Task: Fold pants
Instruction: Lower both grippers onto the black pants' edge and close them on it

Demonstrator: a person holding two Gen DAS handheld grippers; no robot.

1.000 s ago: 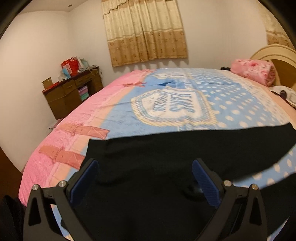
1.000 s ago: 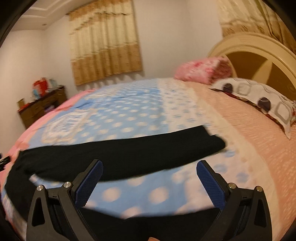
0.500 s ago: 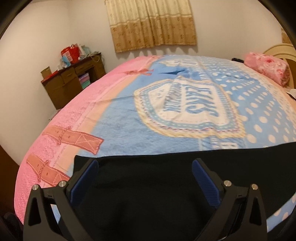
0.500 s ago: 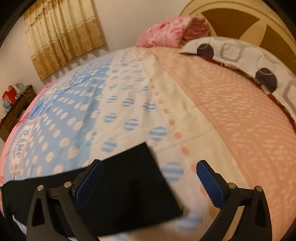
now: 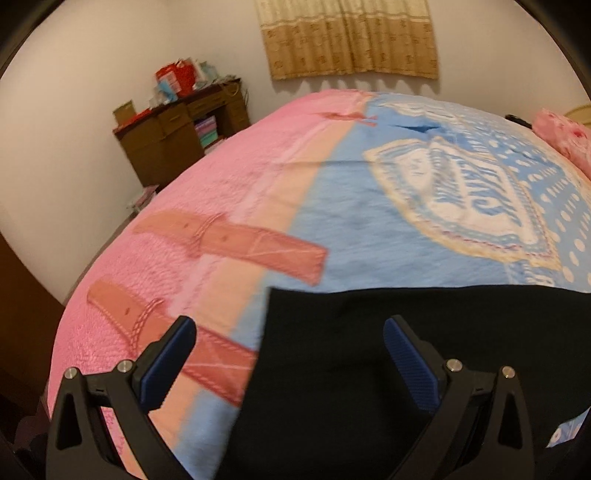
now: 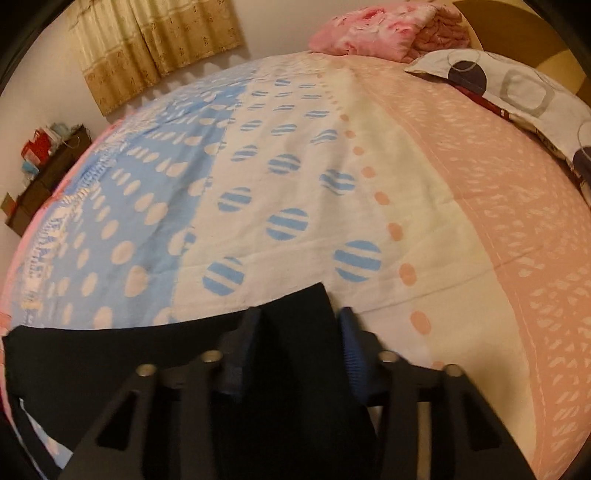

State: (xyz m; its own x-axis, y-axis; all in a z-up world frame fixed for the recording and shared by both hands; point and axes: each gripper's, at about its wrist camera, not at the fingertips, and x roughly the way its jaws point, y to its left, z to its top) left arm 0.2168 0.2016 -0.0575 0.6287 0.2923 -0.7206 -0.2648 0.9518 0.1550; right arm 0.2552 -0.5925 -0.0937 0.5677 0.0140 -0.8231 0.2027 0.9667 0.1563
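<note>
Black pants (image 5: 369, 354) lie flat on the bed. In the left wrist view their top left corner sits between my fingers. My left gripper (image 5: 288, 343) is open, low over that corner, its left finger over the bedspread, its right over the cloth. In the right wrist view the pants' leg end (image 6: 295, 332) reaches up between the blue pads. My right gripper (image 6: 297, 328) has closed in on this leg end with the cloth between its jaws.
The bed has a pink, blue and peach bedspread (image 5: 369, 229). A brown dresser (image 5: 177, 136) with clutter stands by the far wall at left. A pink folded blanket (image 6: 373, 29) and a patterned pillow (image 6: 517, 92) lie at the headboard. Curtains (image 5: 351, 37) hang behind.
My left gripper has shifted left toward the pants' corner. My right gripper has moved down onto the leg end and its jaws have closed from wide open onto the cloth.
</note>
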